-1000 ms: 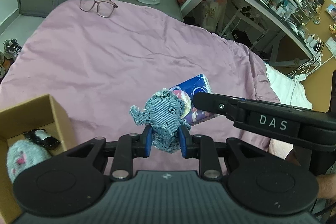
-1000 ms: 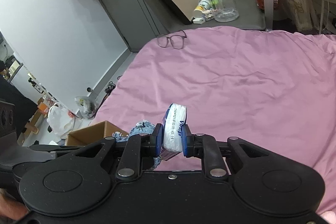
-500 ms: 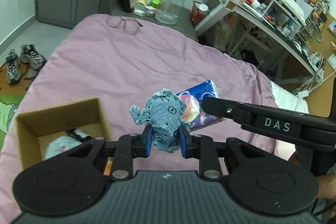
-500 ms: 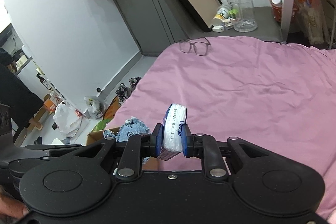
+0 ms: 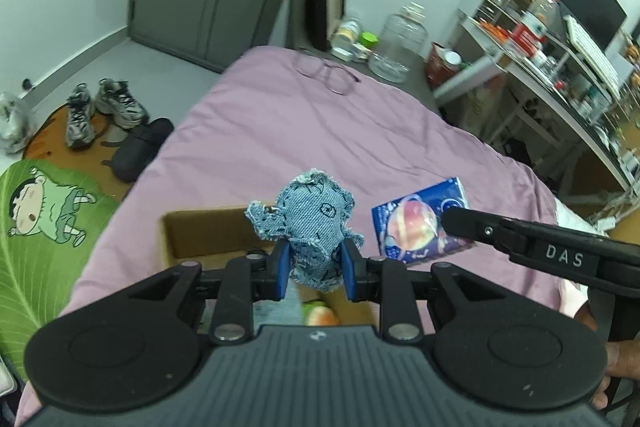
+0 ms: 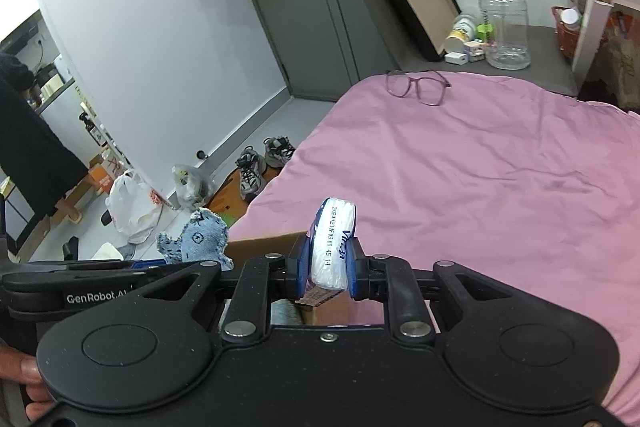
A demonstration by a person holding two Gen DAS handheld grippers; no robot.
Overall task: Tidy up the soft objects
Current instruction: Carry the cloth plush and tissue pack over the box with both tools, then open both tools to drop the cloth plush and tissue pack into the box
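A: Denim toy (image 5: 316, 223) was pinched between the blue pads of the left gripper (image 5: 313, 267), held up in the air. Where had it got to?

B: Right over the cardboard box (image 5: 200, 235). A second earlier the box sat off to the left of that gripper; by this moment it lay directly beneath the fingers, with something grey and something orange-green blurred inside it.

A: And the right gripper (image 6: 327, 269)?

B: Closed on the tissue pack (image 6: 332, 243), held on edge, just beside the toy. It had travelled the same way: the box's rim (image 6: 264, 243) showed right under it.

A: So both soft things had come across the pink bedspread (image 6: 500, 179) together?

B: Yes. I'd judge the carry was nearly finished and the drop was the step at hand; neither item had been let go yet.

A: Anything farther out?

B: The glasses (image 6: 418, 87) lay at the far end of the bed, well apart from the box, with the clear water jug (image 6: 505, 23) on the grey surface beyond them
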